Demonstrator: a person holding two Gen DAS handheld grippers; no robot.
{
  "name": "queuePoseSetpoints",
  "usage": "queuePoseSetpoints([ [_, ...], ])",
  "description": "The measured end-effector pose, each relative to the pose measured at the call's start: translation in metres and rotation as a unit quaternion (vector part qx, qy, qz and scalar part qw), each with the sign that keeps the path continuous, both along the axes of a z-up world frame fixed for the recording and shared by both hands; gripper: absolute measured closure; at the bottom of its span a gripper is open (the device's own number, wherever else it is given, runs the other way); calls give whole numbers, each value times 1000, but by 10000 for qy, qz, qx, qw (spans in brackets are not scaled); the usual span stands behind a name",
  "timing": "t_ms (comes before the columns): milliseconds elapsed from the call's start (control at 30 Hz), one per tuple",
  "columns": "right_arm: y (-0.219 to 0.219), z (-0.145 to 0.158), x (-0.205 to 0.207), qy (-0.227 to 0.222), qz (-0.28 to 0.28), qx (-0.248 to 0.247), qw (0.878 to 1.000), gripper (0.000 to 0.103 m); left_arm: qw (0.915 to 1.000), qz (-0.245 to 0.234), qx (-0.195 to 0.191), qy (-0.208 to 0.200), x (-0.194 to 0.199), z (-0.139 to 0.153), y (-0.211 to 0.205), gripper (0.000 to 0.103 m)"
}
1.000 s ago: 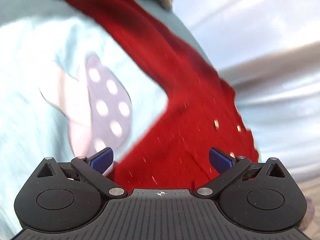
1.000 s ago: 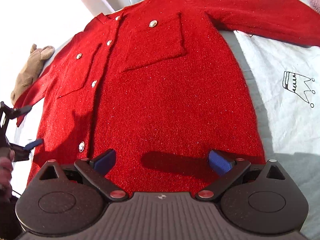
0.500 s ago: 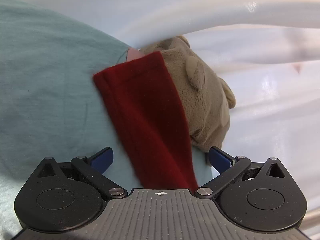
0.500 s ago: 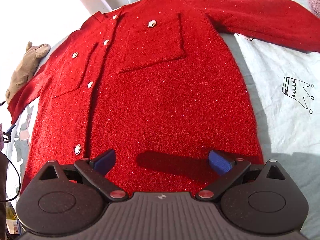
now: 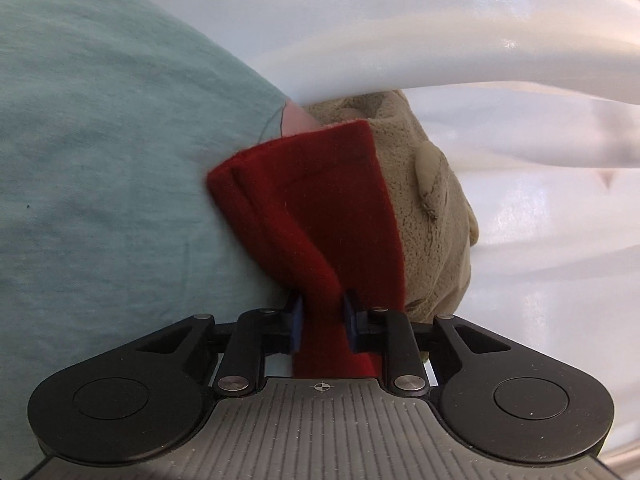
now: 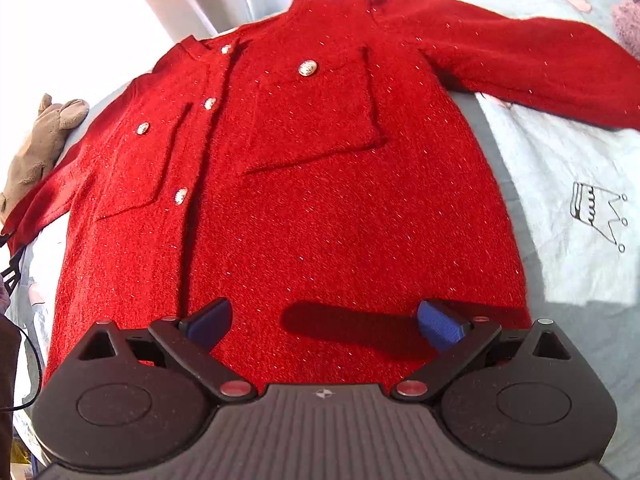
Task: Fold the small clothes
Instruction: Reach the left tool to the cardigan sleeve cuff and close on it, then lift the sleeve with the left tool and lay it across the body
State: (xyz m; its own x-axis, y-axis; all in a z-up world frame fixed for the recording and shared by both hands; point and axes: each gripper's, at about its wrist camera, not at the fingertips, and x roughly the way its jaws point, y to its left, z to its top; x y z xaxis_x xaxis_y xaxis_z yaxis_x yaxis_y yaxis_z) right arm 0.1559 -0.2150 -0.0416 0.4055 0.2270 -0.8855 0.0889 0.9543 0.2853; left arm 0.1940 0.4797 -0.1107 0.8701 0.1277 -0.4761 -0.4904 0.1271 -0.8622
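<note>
A small red knit cardigan (image 6: 320, 184) with silver buttons lies flat, front up, on a pale teal sheet (image 6: 568, 168); both sleeves spread outward. My left gripper (image 5: 322, 316) is shut on the cardigan's left sleeve (image 5: 312, 208) near its cuff, the red cloth bunched between the blue pads. In the right wrist view that sleeve (image 6: 36, 212) runs off at the far left. My right gripper (image 6: 324, 322) is open and empty, hovering over the cardigan's bottom hem.
A tan plush toy (image 5: 432, 216) lies right beside the held sleeve, also seen in the right wrist view (image 6: 36, 148). White curtain folds (image 5: 500, 40) hang behind the bed edge. A crown drawing (image 6: 596, 216) marks the sheet at right. A purple plush (image 6: 626, 20) sits far right.
My left gripper swung from the cardigan's body to the sleeve cuff, then closed on the sleeve. My right gripper stayed open and barely drifted over the hem.
</note>
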Motion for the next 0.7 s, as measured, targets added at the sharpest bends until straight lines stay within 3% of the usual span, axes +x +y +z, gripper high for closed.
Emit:
queuePoseSetpoints([
  [133, 5, 4, 3, -110, 117, -70, 9998, 4, 9997, -42, 258, 13, -2, 10, -2, 87],
  [200, 6, 5, 5, -154, 151, -97, 9997, 4, 9972, -153, 728, 105, 0, 28, -11, 87],
  [300, 7, 7, 7, -241, 180, -95, 9995, 4, 9857, -456, 1610, 194, 6, 66, -33, 88],
  [433, 6, 10, 7, -392, 208, -86, 9990, 4, 9548, -1054, 2779, -5, 18, 126, -87, 88],
  [567, 4, 15, 8, -550, 190, 5, 9983, 4, 9037, -2017, 3759, -363, 37, 175, -176, 88],
  [633, 4, 17, 8, -665, 225, 62, 9975, 4, 8788, -2511, 4028, -491, 49, 181, -224, 87],
  [700, 4, 19, 9, -794, 258, 95, 9965, 5, 8597, -2966, 4135, -447, 62, 175, -270, 86],
])
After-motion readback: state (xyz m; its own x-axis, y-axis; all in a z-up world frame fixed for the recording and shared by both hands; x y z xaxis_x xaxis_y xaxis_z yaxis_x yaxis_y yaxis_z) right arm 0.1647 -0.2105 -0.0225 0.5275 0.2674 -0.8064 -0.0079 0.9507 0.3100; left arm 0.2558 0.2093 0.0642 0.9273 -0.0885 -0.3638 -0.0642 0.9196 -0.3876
